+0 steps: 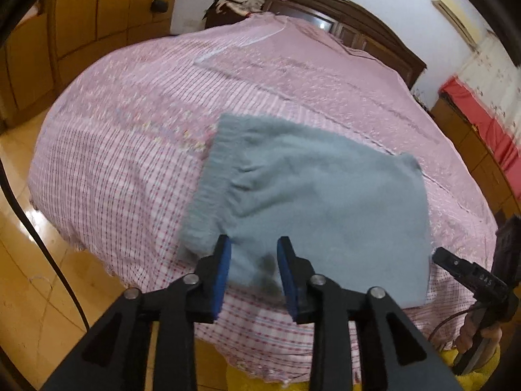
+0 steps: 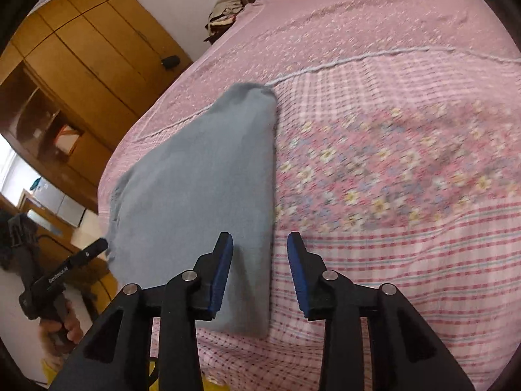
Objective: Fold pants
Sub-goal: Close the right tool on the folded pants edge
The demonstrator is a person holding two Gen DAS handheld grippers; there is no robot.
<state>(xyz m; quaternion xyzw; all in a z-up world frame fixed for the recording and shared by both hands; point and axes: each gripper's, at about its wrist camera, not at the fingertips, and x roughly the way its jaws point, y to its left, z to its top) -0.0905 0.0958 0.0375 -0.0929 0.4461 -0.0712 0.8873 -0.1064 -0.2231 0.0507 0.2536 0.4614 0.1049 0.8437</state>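
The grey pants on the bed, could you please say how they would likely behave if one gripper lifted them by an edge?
The pants look soft and fuzzy, so they would probably droop and unfold. Probably light; on the bedspread, a push would likely bunch them.

pink checked bedspread (image 1: 130, 150) filling the middle, dark wood headboard (image 1: 358, 16) at 12 o'clock, orange-brown wardrobe (image 1: 97, 9) at 10, glossy yellowish floor (image 1: 29, 260) at 8, white wall (image 1: 416, 22) at 1

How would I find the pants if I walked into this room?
Look at the big bed with the pink checked cover. Near its front edge, right ahead of the two open claws, lies a flat folded square of cloth: the pants. They are the only plain grey-blue, fuzzy thing on all that pink.
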